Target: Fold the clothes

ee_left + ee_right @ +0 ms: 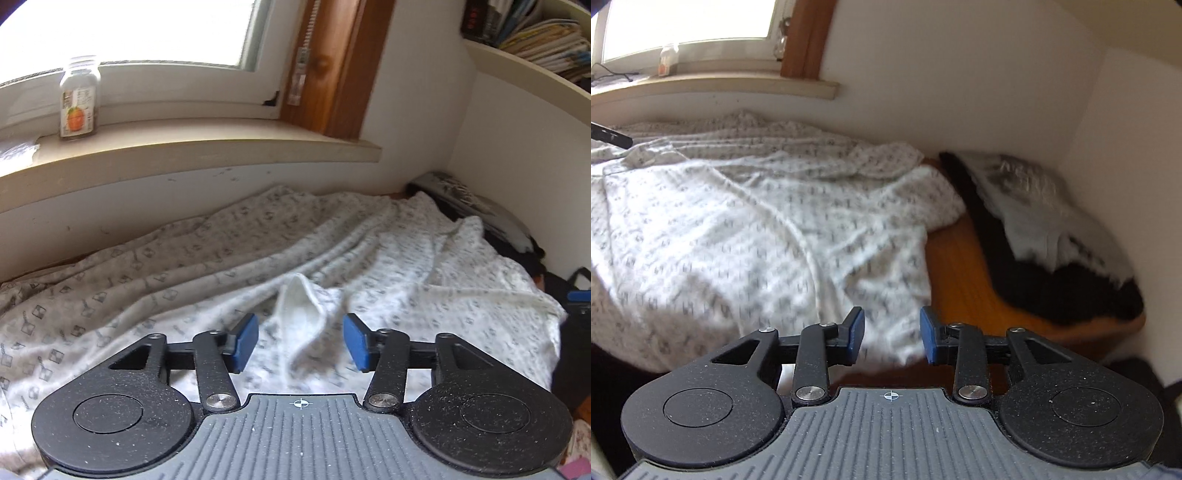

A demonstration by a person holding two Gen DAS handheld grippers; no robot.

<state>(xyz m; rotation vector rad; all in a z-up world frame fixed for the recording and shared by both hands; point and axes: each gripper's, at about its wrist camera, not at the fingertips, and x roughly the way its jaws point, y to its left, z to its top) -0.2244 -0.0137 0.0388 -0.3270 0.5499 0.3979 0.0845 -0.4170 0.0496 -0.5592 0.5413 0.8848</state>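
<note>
A white garment with a small grey print lies spread and wrinkled on a wooden surface. A narrow raised fold of it stands up in the left wrist view. My left gripper is open, its blue pads to either side of that fold and clear of it. In the right wrist view the garment ends at its near right corner. My right gripper hangs open over that corner's edge, and its pads do not press the cloth.
A pile of dark and pale clothes lies against the white wall on the right. Behind the garment runs a window sill with a glass jar on it. A shelf of books hangs at the upper right.
</note>
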